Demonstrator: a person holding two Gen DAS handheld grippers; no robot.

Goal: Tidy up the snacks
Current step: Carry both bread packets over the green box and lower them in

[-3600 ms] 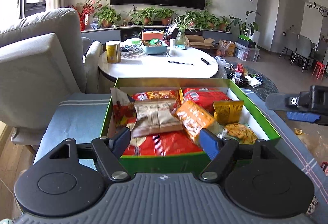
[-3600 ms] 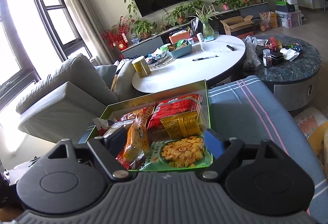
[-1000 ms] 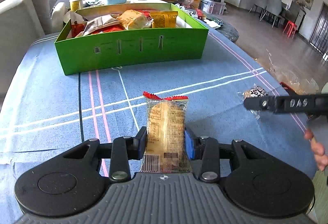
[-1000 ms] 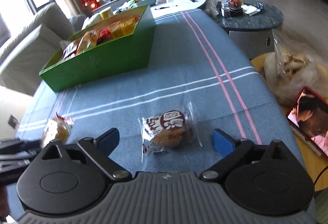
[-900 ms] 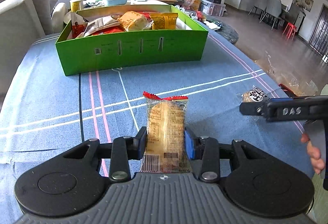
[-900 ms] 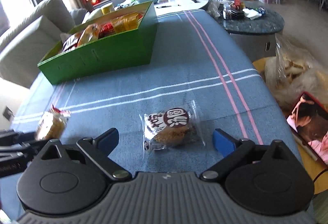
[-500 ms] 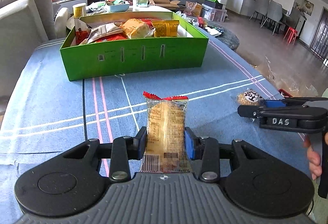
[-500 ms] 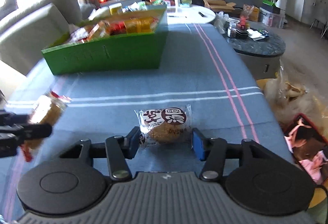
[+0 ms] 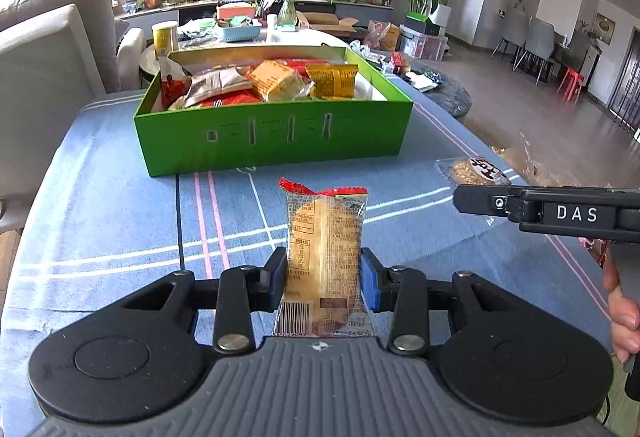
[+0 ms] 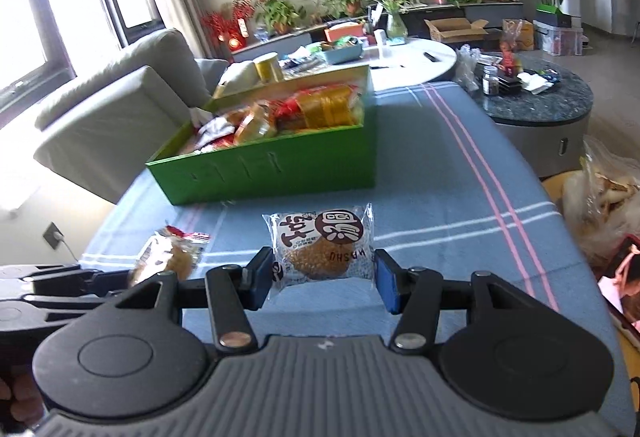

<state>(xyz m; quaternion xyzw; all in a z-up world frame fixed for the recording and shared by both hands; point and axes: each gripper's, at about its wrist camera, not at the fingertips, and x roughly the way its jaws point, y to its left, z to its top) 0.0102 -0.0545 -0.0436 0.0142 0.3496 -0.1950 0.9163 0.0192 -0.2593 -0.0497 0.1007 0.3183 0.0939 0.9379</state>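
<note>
Blue tablecloth (image 9: 120, 205), both claws (image 9: 324, 277) (image 10: 322, 277) angled down

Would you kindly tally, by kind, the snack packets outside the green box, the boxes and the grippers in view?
Snack packets outside the box: 2 (pale biscuit packet, round cake packet)
Green box: 1
Grippers: 2 (left gripper holds the biscuit; right gripper, fingers have just been closing onto the cake)
Total: 5
</note>
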